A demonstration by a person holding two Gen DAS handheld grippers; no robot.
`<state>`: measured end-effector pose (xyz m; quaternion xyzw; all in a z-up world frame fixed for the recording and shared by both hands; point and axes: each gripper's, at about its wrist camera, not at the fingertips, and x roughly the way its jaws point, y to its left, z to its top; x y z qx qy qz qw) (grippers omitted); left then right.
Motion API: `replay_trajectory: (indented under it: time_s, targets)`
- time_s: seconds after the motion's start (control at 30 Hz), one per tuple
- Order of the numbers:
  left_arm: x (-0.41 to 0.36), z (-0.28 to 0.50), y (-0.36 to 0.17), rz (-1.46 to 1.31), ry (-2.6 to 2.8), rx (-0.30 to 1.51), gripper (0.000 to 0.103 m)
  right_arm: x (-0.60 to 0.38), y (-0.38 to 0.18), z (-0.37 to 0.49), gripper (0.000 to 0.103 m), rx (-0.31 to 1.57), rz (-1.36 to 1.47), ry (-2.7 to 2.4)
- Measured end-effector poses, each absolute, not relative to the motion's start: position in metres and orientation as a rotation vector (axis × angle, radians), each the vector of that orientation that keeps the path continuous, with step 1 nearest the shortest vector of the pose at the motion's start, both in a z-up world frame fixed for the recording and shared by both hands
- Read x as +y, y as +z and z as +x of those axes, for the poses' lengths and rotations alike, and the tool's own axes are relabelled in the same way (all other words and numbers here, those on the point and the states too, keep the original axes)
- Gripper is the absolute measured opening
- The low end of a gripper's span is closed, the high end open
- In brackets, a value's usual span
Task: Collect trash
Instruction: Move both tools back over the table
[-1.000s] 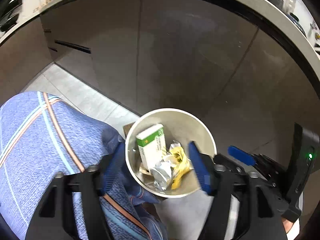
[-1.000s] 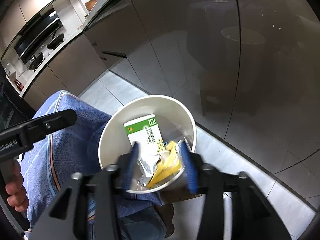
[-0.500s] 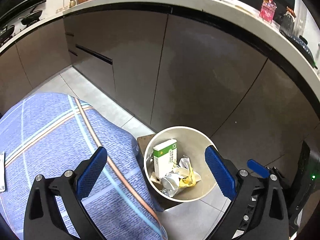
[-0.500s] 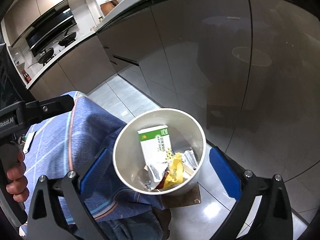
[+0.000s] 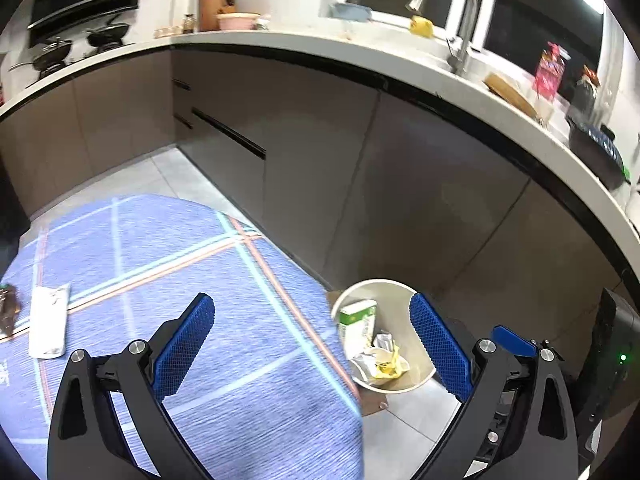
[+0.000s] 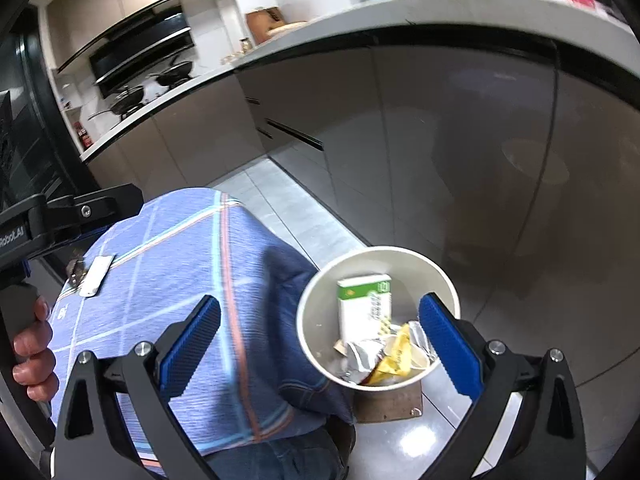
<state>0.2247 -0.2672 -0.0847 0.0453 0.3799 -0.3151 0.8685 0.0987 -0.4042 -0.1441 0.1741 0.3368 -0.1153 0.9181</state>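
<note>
Both grippers empty above the table edge; waste bin loaded on the floor beside it.

The left gripper and right gripper stand wide apart and hold nothing. The bin contains a green-and-white carton and crumpled wrappers. On the blue tablecloth lie a flat white packet and a dark wrapper just beside it. Judged step: next pickup. Approach the packet and close on one edge.

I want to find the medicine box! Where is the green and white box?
The green and white cardboard box stands inside the round white trash bin on the floor, beside the blue plaid tablecloth, with crumpled silver and yellow wrappers at its foot.
</note>
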Motion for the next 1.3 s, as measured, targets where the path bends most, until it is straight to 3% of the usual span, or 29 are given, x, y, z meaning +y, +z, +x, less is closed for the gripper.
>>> replay_trajectory:
  time_s: [0.5,1.0,1.3]
  targets:
    - [-0.125,0.221,-0.044,-0.028,-0.455,0.744,0.094,-0.284,-0.089,0.131,0.100,0.669,0.199,-0.027]
    - [0.049,0.242,-0.081,-0.145,-0.263,0.782,0.093,-0.169,-0.089,0.190,0.100,0.763,0.162,0.187]
    - [0.097,0.286,-0.105,-0.122,-0.247,0.821,0.073,-0.103,-0.110,0.238,0.100,0.833,0.132,0.295]
